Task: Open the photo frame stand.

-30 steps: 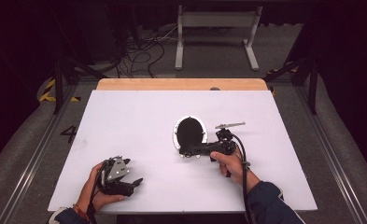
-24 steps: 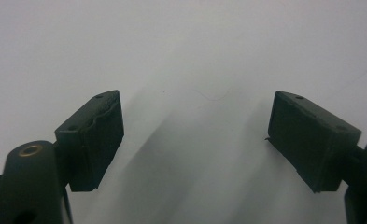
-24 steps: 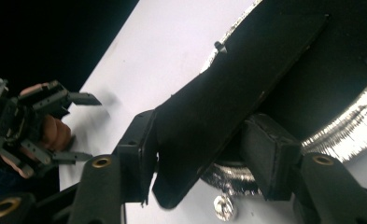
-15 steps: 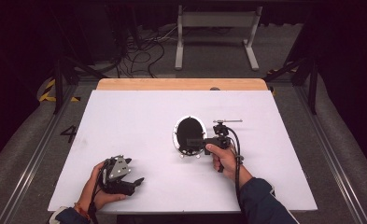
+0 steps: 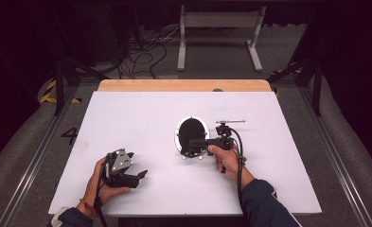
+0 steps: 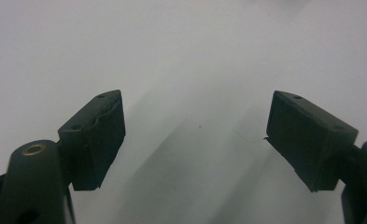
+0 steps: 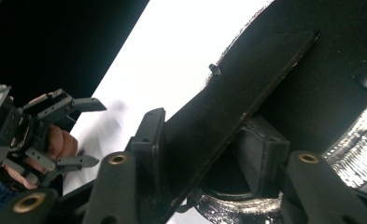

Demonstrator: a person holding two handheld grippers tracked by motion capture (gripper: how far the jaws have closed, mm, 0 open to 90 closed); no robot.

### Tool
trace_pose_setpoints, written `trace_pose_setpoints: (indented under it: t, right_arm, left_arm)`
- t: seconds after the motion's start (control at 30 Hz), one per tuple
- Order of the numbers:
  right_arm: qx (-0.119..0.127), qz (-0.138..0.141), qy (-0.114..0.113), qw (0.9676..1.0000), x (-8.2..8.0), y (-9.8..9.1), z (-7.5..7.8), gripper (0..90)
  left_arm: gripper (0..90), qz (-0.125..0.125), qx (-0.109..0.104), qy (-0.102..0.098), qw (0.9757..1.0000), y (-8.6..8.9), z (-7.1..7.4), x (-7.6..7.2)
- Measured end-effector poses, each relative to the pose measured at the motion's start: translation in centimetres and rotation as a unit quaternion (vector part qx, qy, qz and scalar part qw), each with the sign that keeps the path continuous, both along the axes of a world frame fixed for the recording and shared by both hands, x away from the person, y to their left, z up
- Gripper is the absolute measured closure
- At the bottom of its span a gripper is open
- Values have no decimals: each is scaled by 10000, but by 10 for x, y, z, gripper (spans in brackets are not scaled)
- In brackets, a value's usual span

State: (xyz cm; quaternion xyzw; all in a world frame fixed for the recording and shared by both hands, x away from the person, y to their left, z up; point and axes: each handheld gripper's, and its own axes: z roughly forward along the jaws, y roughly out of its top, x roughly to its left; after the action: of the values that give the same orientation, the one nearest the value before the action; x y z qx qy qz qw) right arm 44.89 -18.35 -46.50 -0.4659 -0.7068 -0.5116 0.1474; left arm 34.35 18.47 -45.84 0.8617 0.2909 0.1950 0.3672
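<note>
table top (image 5: 141,123): white, matt, smooth, like a painted board
far edge of the table top (image 5: 183,85): bare light wood
round pan (image 5: 191,135): black matt inside, shiny silver metal rim
flat piece beside the pan rim (image 7: 246,88): black, dull, slightly rough edge
right gripper (image 7: 204,154) pads: black rubber-like, matt
left gripper (image 6: 195,135) pads: the same matt black

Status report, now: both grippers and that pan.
Right gripper has just been closing on the pan handle. Left gripper open, holding nothing, over bare table. Nothing in the way.
</note>
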Motion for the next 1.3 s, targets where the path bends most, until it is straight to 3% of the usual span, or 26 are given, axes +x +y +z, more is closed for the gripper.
trace_pose_setpoints:
  t: [0.2, 0.6, 0.73, 0.8, 0.9, 1.0, 1.1, 1.13, 1.27, 1.3]
  right_arm:
    - [-99, 133, -165, 9997, -1, 0, 3, 578]
    - [-272, 494, -842, 9948, -6, 2, 9, 618]
    - [-432, 608, -1112, 9910, -10, 5, 13, 623]
    - [-542, 656, -1258, 9884, -12, 7, 16, 624]
    - [-635, 709, -1410, 9854, -15, 8, 18, 625]
    - [-648, 743, -1464, 9843, -16, 9, 19, 626]
    - [-641, 747, -1478, 9841, -16, 9, 19, 626]
    - [-643, 751, -1490, 9839, -16, 9, 19, 626]
    - [-690, 791, -1587, 9817, -18, 10, 20, 626]
    - [-700, 799, -1616, 9811, -18, 10, 21, 626]
  left_arm:
    - [202, 71, -233, -105, 9996, -1, 9, 11]
    - [195, -310, -559, 10, 9980, -35, 19, 58]
    - [203, -259, -789, 182, 9964, -46, 16, 79]
    - [202, -271, -909, 385, 9947, -50, 13, 90]
    - [212, -245, -984, 427, 9939, -57, 10, 99]
    - [213, -235, -1030, 610, 9925, -65, 7, 108]
    - [252, -365, -1041, 565, 9923, -71, 7, 112]
    - [252, -422, -1047, 692, 9912, -74, 7, 115]
    - [247, -403, -1180, 827, 9887, -79, 5, 124]
    - [247, -425, -1151, 818, 9891, -79, 4, 125]
